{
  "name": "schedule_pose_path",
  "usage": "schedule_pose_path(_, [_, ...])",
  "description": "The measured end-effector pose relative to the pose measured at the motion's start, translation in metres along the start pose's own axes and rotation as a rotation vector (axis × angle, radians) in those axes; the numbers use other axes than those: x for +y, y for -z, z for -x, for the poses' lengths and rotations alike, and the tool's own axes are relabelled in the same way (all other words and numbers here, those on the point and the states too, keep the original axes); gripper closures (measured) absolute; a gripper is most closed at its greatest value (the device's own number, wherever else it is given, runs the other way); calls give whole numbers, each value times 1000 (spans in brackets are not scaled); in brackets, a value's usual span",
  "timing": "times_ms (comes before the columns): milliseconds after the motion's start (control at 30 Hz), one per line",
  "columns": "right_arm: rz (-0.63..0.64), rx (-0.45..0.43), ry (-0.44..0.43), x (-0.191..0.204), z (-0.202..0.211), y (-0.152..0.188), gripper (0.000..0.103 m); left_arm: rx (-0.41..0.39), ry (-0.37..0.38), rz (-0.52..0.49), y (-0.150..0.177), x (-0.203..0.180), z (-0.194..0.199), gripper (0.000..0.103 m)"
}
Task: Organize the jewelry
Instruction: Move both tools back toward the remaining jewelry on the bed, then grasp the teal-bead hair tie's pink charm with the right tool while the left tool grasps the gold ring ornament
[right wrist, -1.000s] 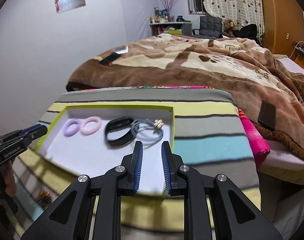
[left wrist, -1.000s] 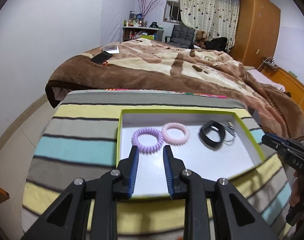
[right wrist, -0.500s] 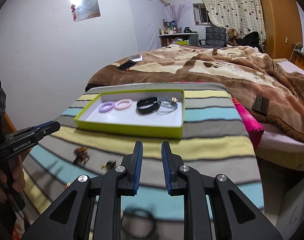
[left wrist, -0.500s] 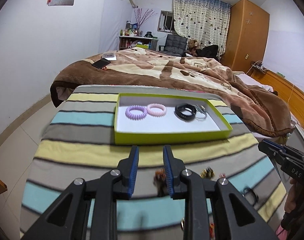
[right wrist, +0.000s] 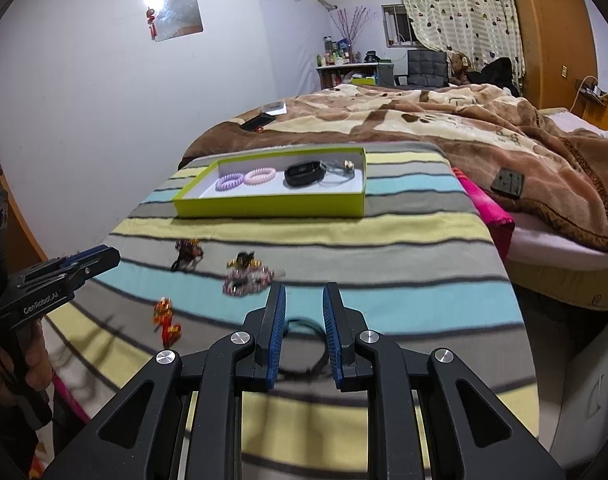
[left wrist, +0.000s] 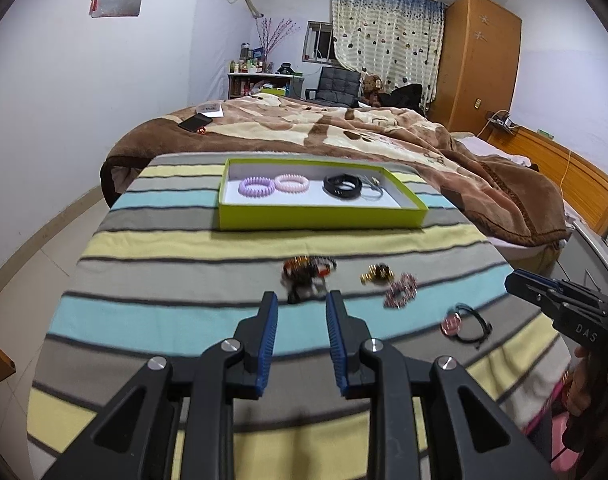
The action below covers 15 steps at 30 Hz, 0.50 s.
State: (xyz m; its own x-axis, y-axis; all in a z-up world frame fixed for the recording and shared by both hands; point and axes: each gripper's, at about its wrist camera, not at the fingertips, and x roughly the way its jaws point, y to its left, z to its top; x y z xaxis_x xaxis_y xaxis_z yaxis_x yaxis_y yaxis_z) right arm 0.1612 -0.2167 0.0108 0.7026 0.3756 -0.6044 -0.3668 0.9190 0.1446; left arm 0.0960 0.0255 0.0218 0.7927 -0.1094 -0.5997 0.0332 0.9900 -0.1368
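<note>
Both of my grippers have pulled back from the green tray (left wrist: 321, 216), which filled the lower middle of each view a second ago and now sits small in the upper middle, on the striped cloth (left wrist: 164, 216).

Inside the tray lie a lilac coil band (left wrist: 256, 187), a pink coil band (left wrist: 291, 182), a black bracelet (left wrist: 342, 186) and a thin grey piece beside it, too blurred to name.

My left gripper (left wrist: 300, 314) is parted and empty, its blue pads framing a dark beaded tangle (left wrist: 307, 274) just ahead at centre frame. To the right of that lie a small gold piece (left wrist: 377, 272), a pink beaded ring (left wrist: 401, 290) and, further right, a black cord with a round pink charm (left wrist: 465, 322).

My right gripper (right wrist: 302, 306) is also parted and holding nothing. A dark cord loop (right wrist: 304, 344) lies on the cloth beneath its jaws, seen in the gap. An orange trinket (right wrist: 166, 316) sits at lower left.

I judge this to be the reach for the next loose piece. Next, I should lower a gripper over one piece and close on a firm part of it, not a trailing strand.
</note>
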Motion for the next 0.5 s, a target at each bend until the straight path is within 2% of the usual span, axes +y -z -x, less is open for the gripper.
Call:
schedule_pose_path(167, [-8,14,-1,1,6,12,83,18,10,10,15,-2,6,76])
schedule_pose_path(300, [2,23,-7,3,7,17,83,25,21,8,24,-5,8,68])
schedule_pose_path(433, [12,38,-20,6,3,21,82,30,31,1,26,-11,8,67])
schedule_pose_path(500, [17,45,-25,9,1,23,74,34,36,1,27,-12,7,67])
